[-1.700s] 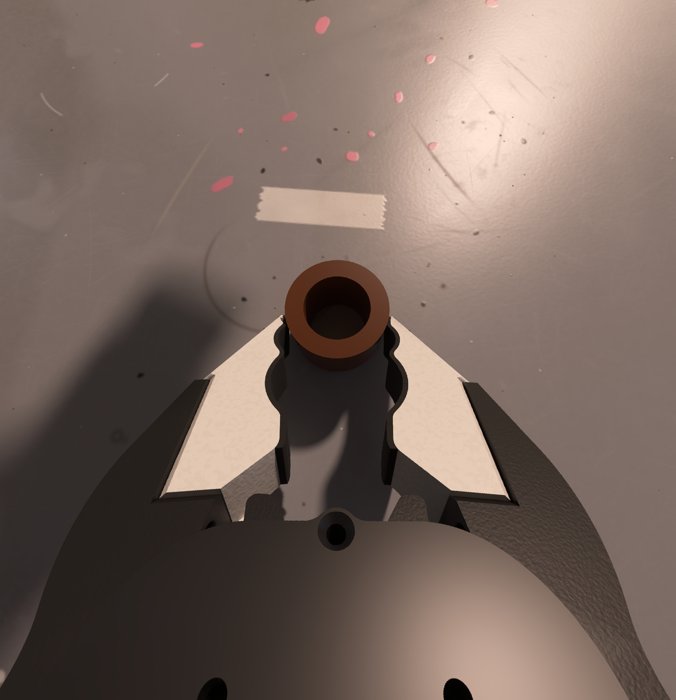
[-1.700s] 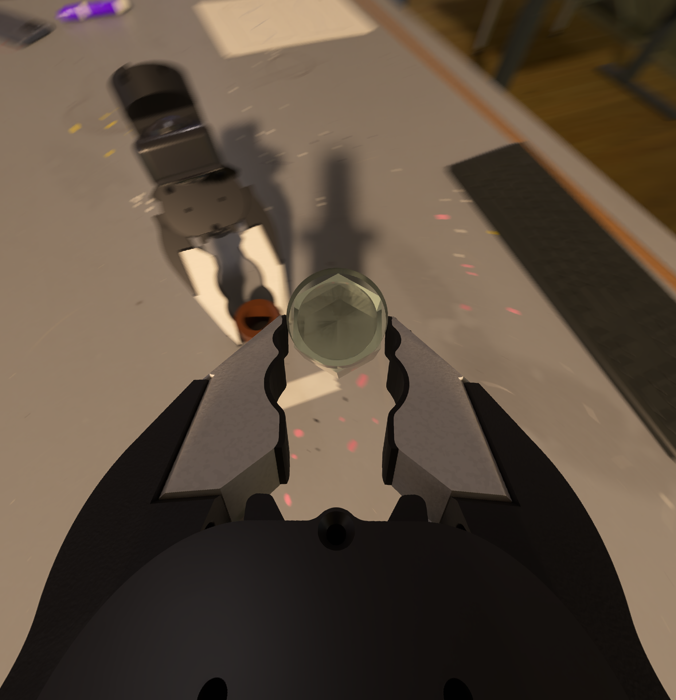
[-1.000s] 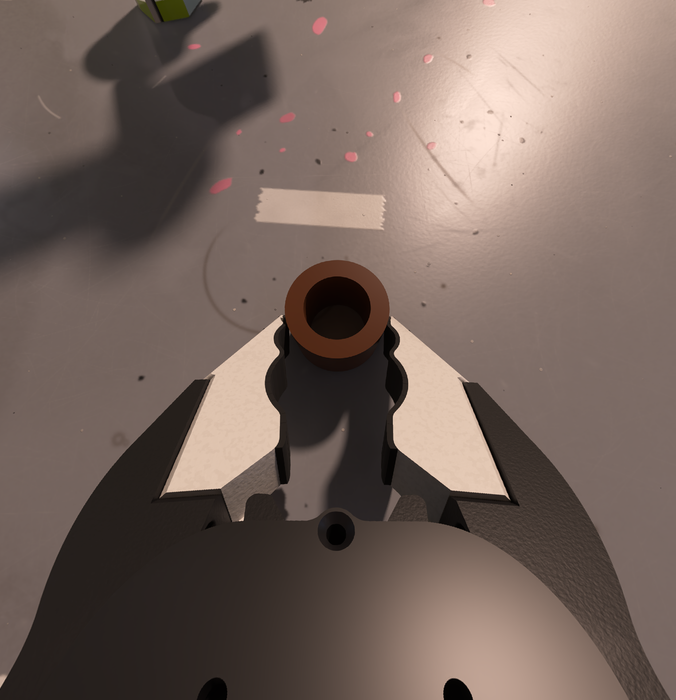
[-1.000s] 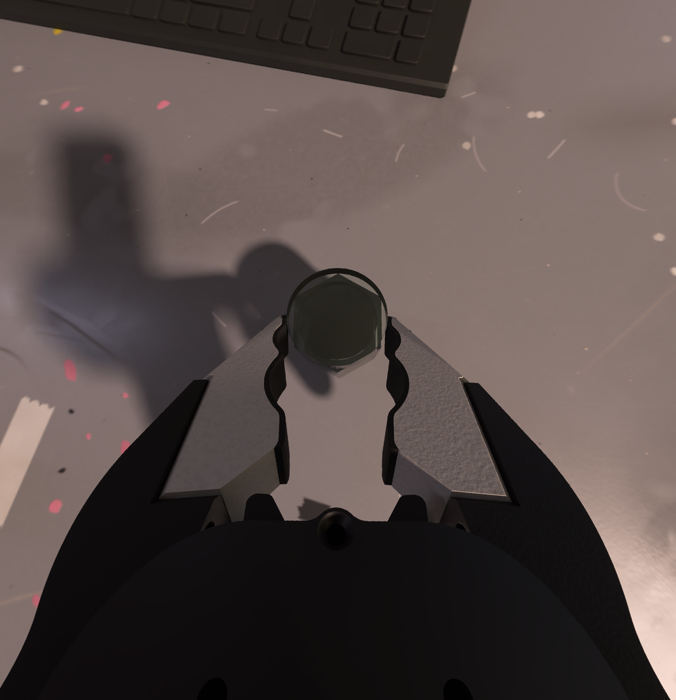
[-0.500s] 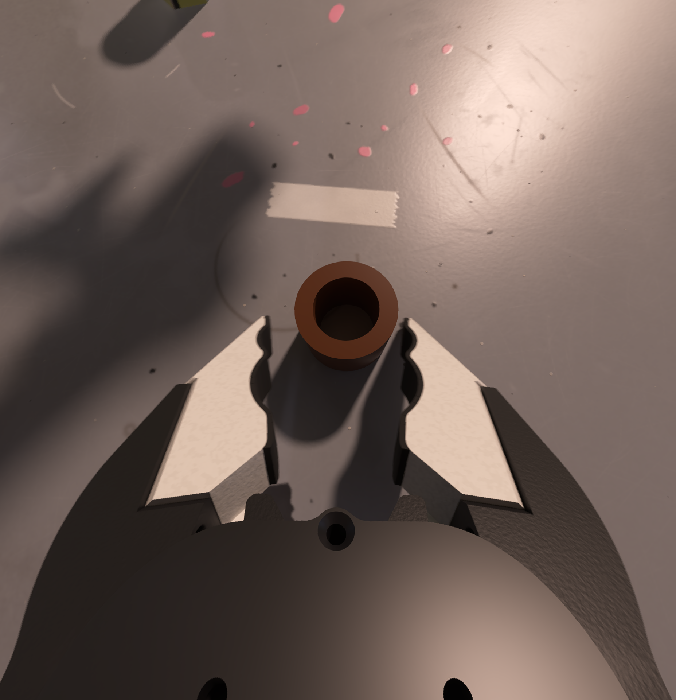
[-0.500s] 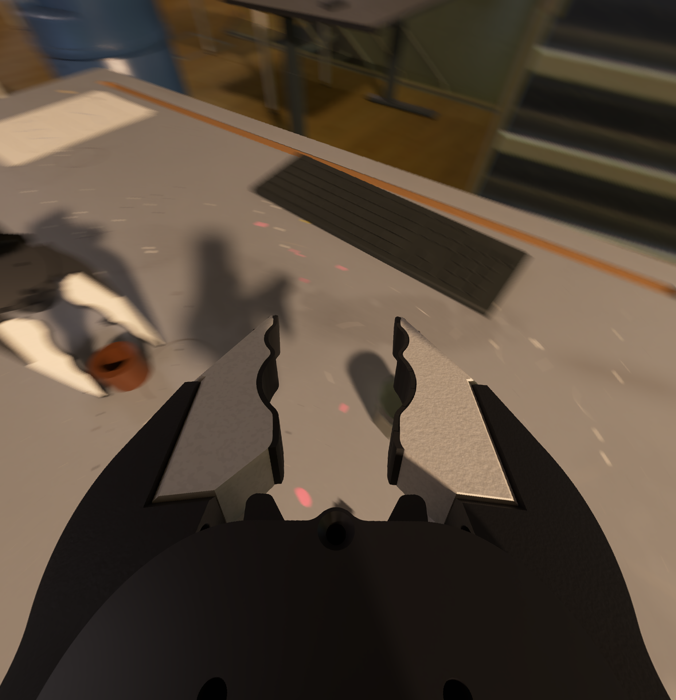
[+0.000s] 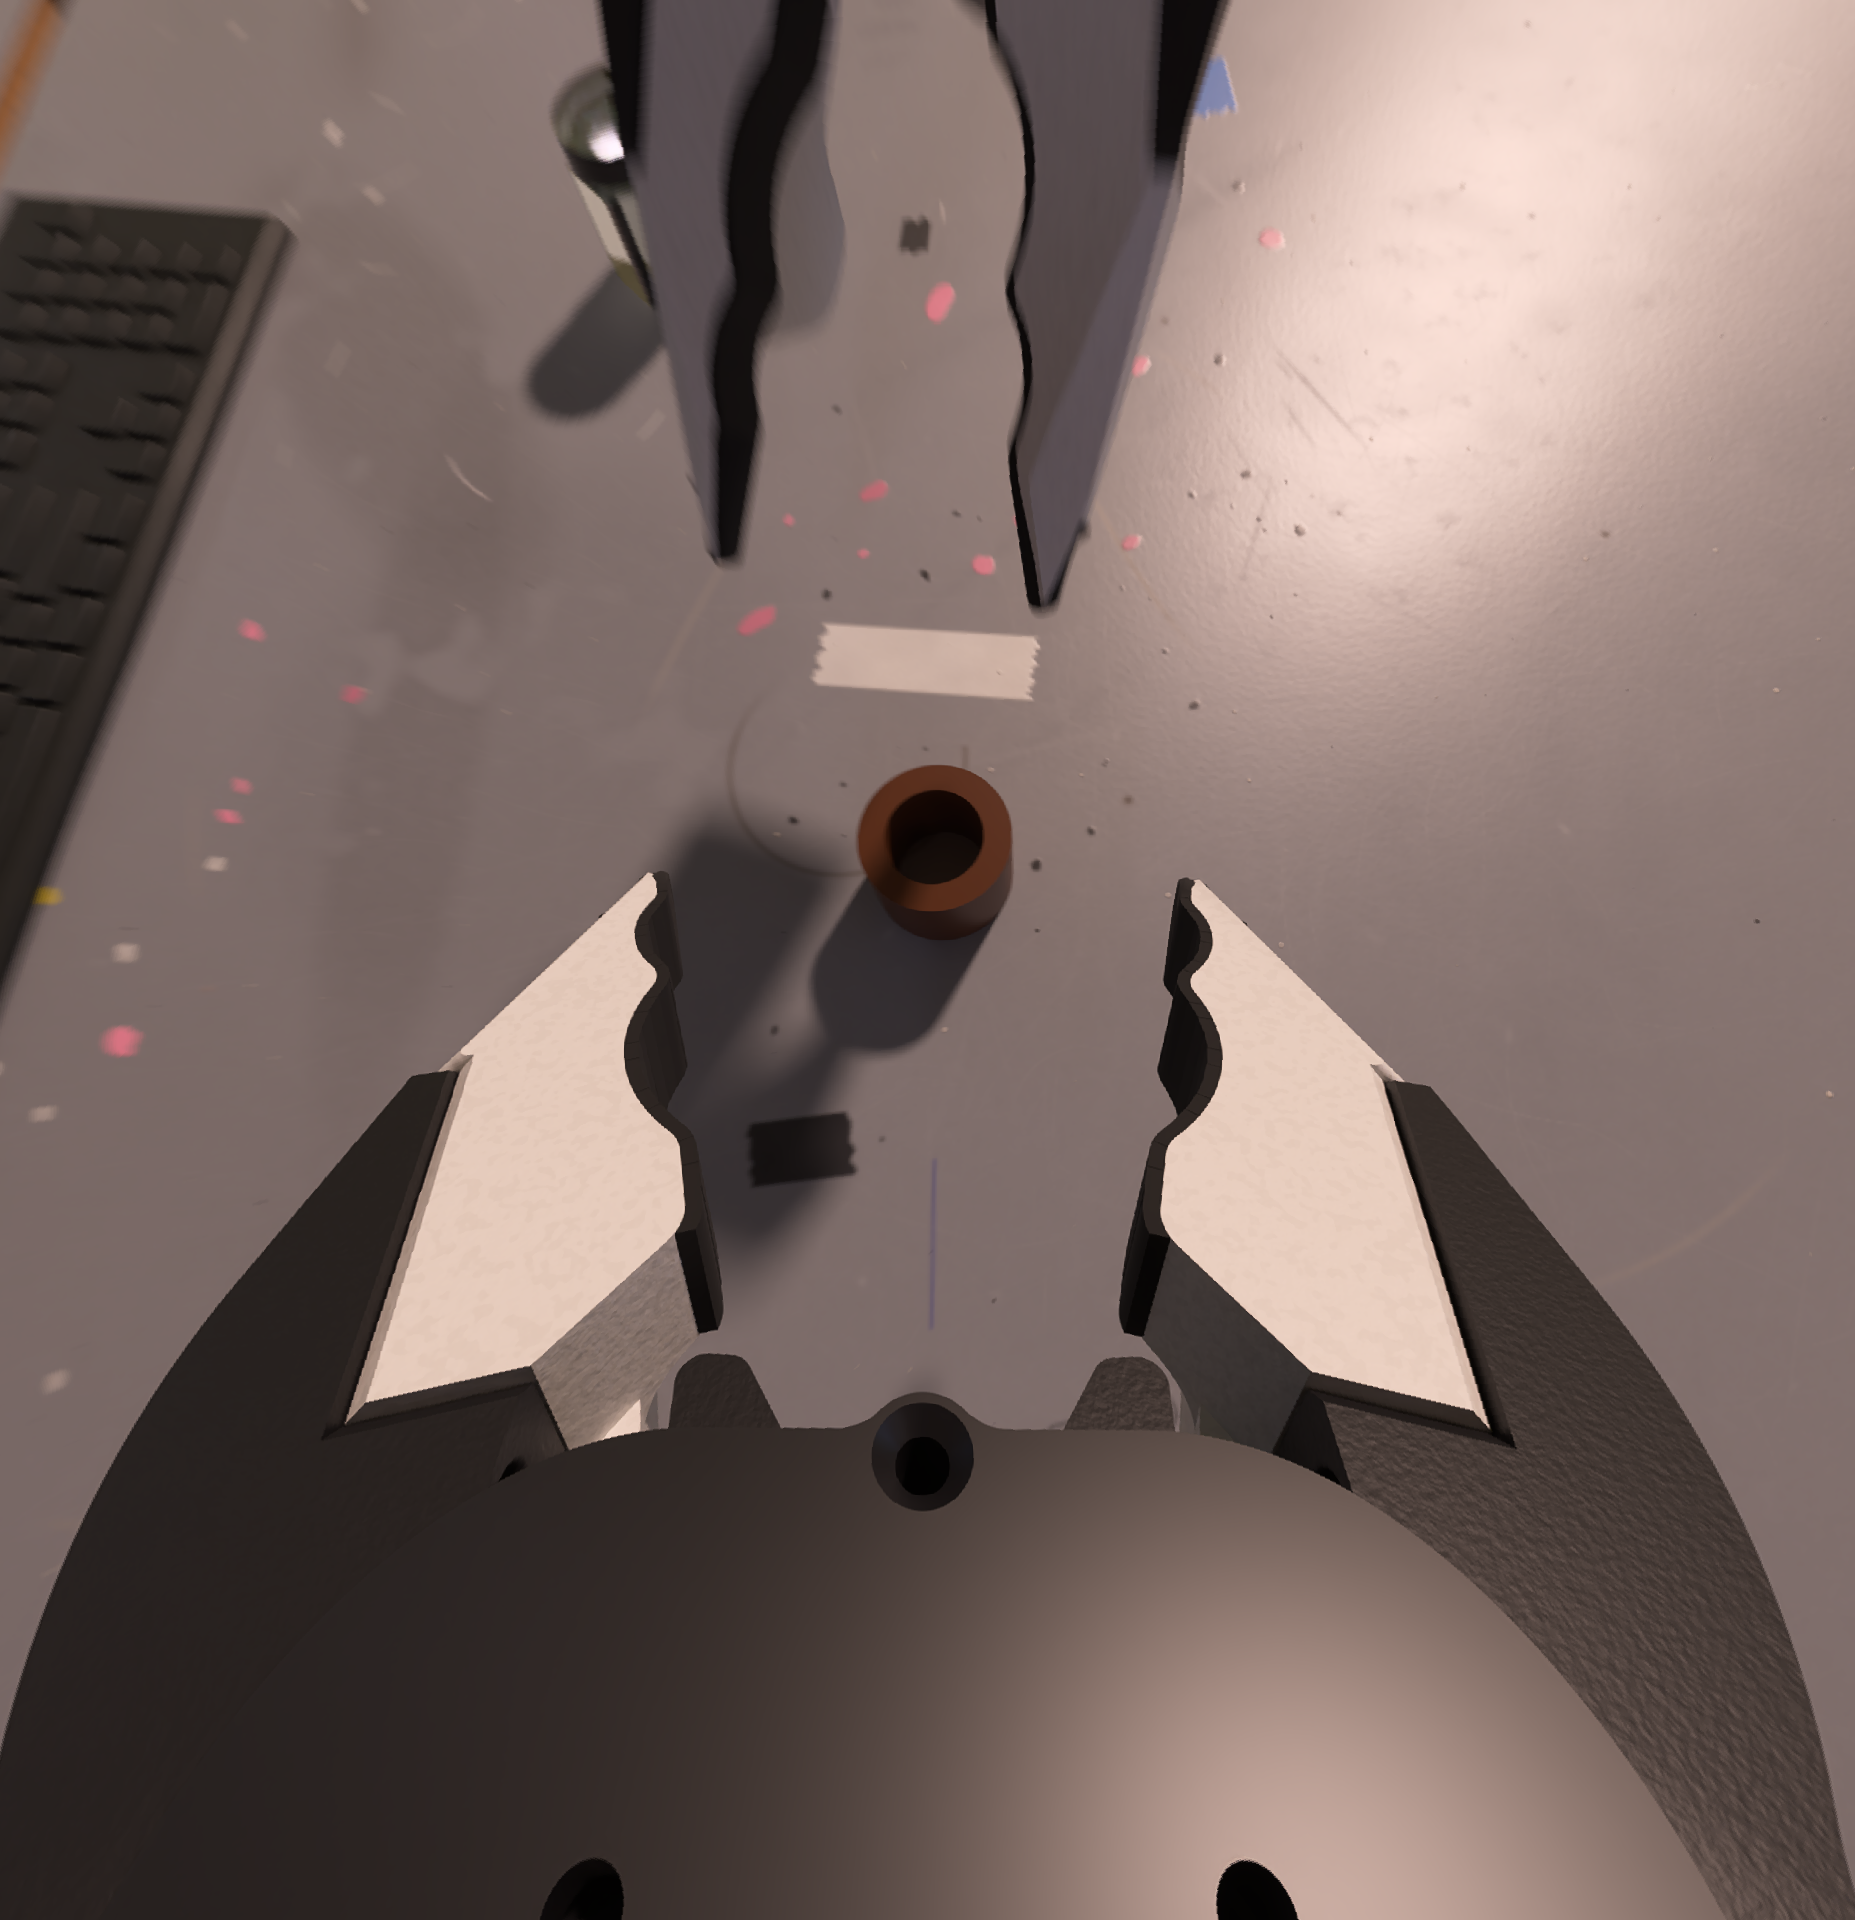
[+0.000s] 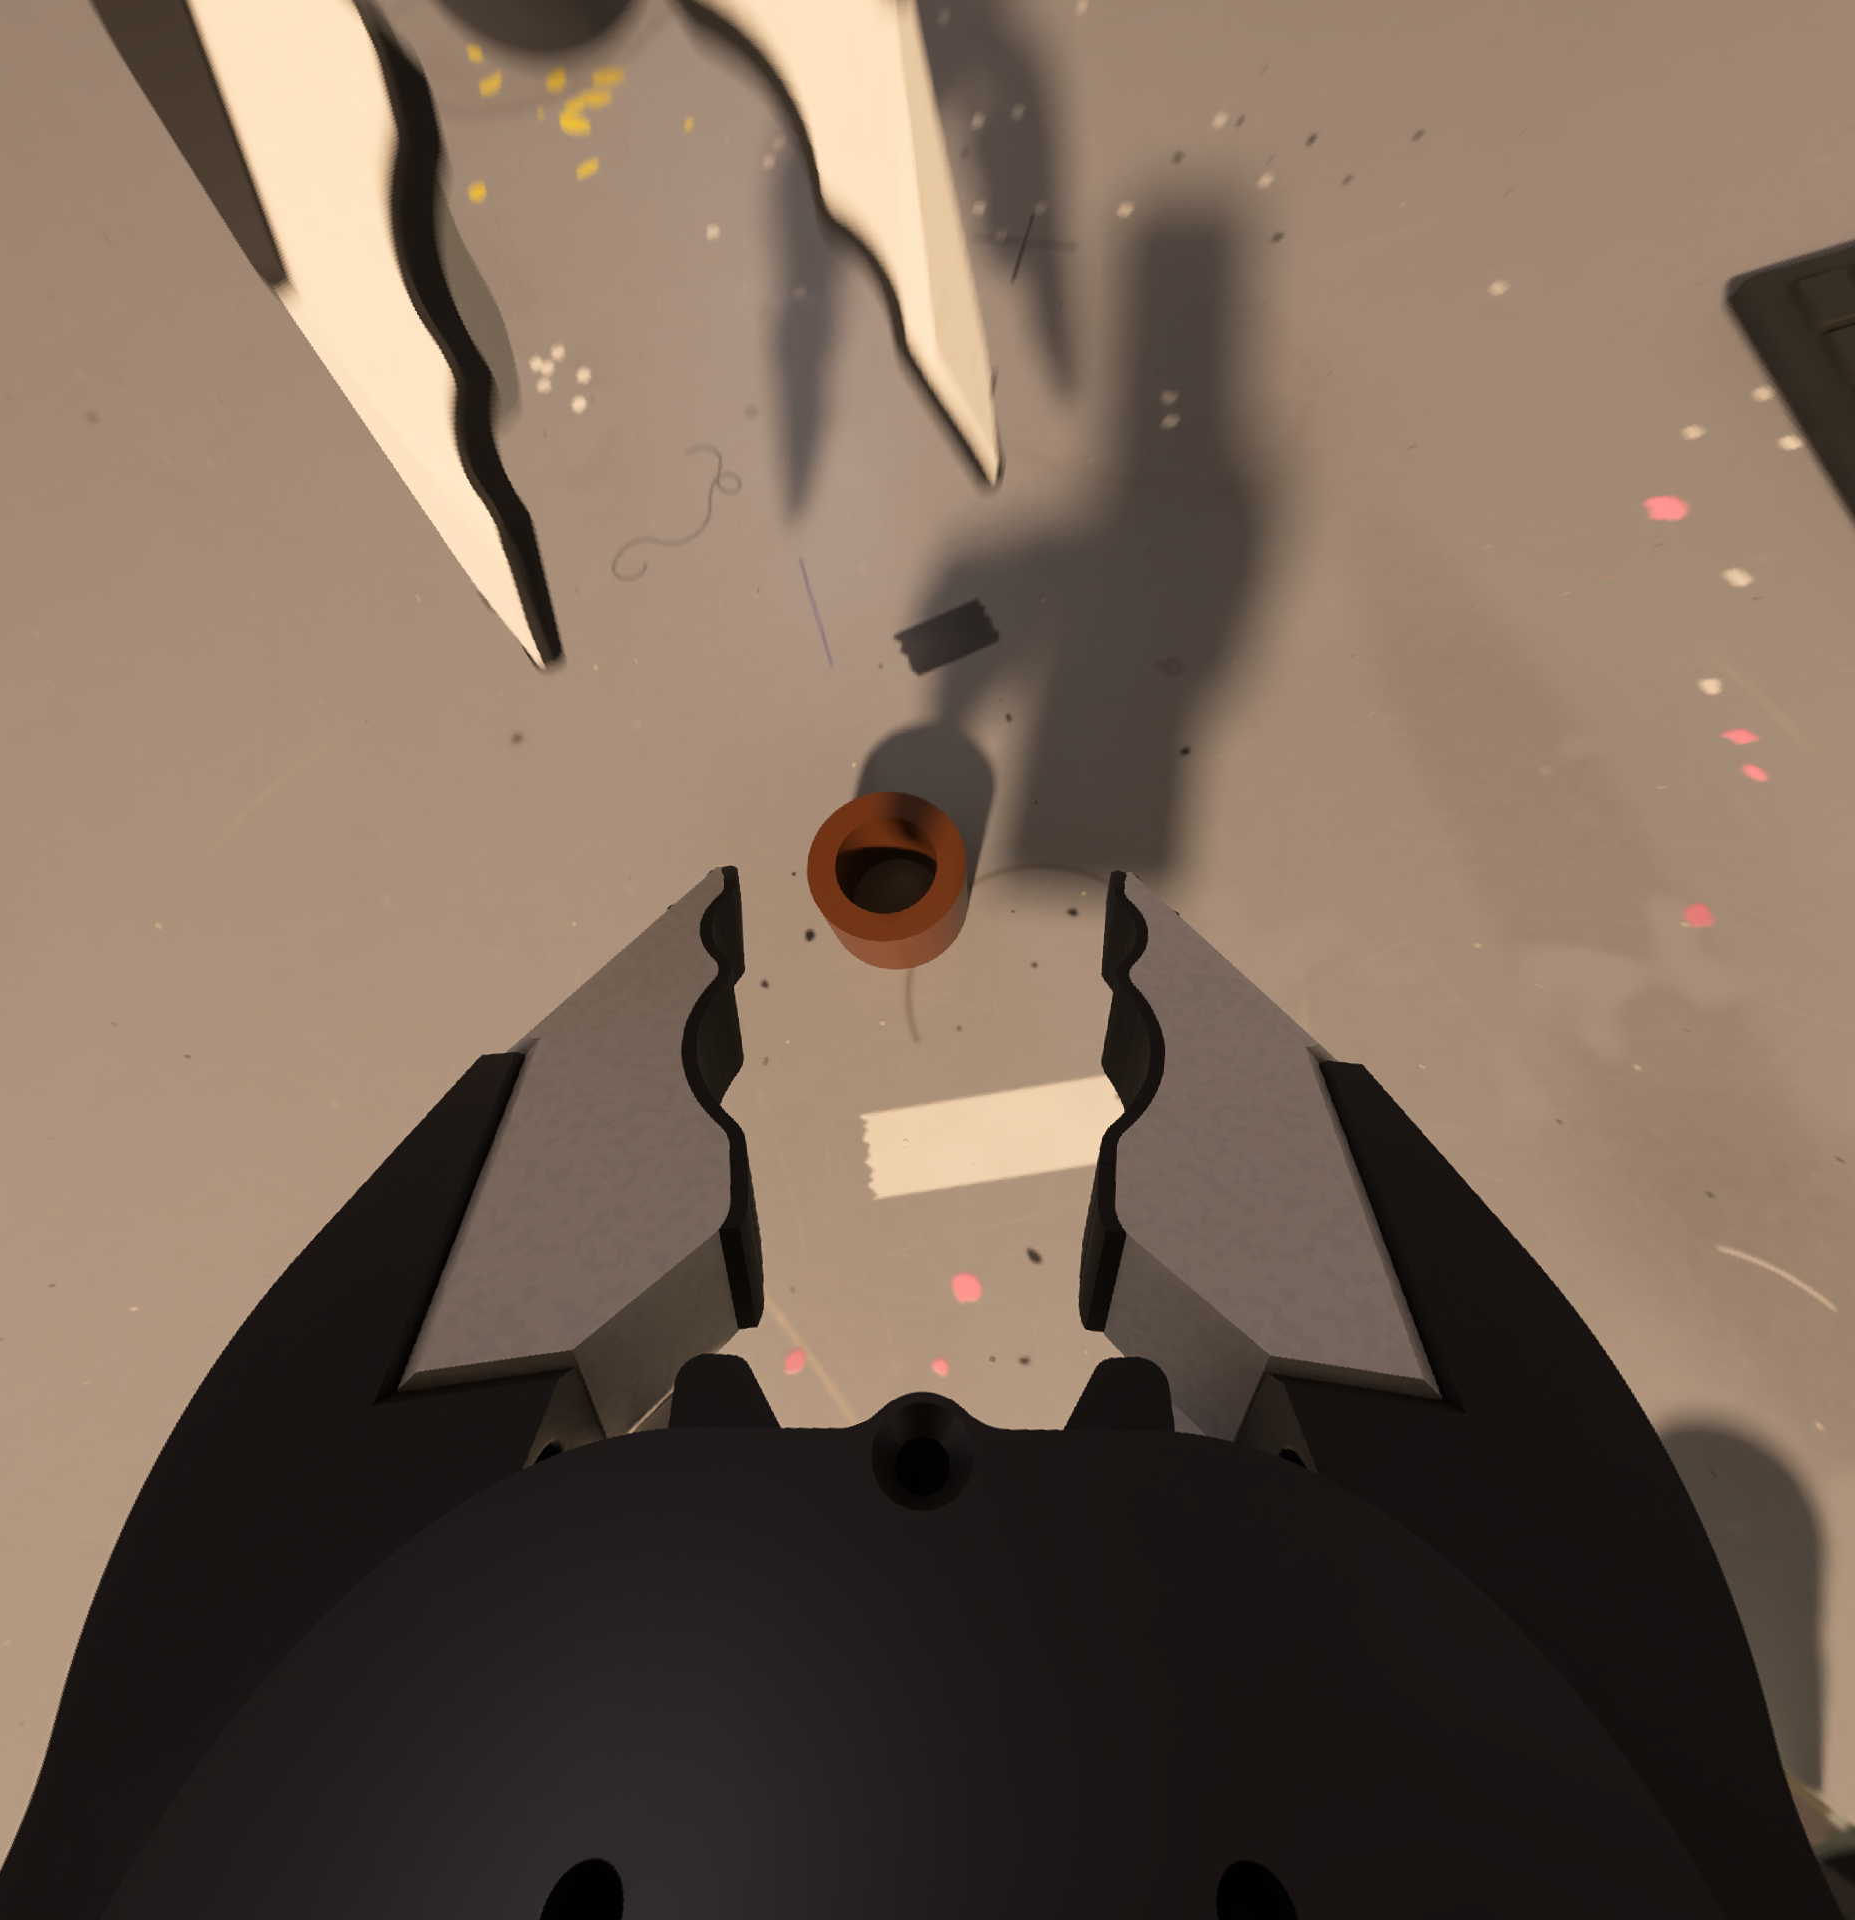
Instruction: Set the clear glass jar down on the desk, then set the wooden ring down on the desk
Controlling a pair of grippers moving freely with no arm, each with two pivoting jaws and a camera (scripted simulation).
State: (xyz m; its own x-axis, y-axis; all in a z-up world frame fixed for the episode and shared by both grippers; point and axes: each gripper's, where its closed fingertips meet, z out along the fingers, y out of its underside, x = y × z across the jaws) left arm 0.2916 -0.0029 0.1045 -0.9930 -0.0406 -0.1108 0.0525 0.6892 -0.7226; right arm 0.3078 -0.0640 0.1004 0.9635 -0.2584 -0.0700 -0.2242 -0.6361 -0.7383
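Observation:
The brown wooden ring (image 7: 933, 852) stands on the grey desk (image 7: 1474, 831), hole up, free of both grippers; it also shows in the right wrist view (image 8: 887, 894). My left gripper (image 7: 921, 885) is open and empty, raised above and behind the ring. My right gripper (image 8: 921, 878) is open and empty, facing it from the other side. Each shows in the other's view: the right gripper (image 7: 881, 571), the left gripper (image 8: 767, 569). The clear glass jar (image 7: 590, 135) stands on the desk at the far left, partly hidden by a right finger.
A black keyboard (image 7: 92, 468) lies along the left edge; it also shows in the right wrist view (image 8: 1827, 353). A pale tape strip (image 7: 928, 662) and a small black tape piece (image 7: 801, 1148) lie flat near the ring. Paint flecks dot the desk.
My left gripper opened wider and drew back from the ring, which stays on the desk. My right gripper, empty since letting go of the jar, swung round to face the ring.

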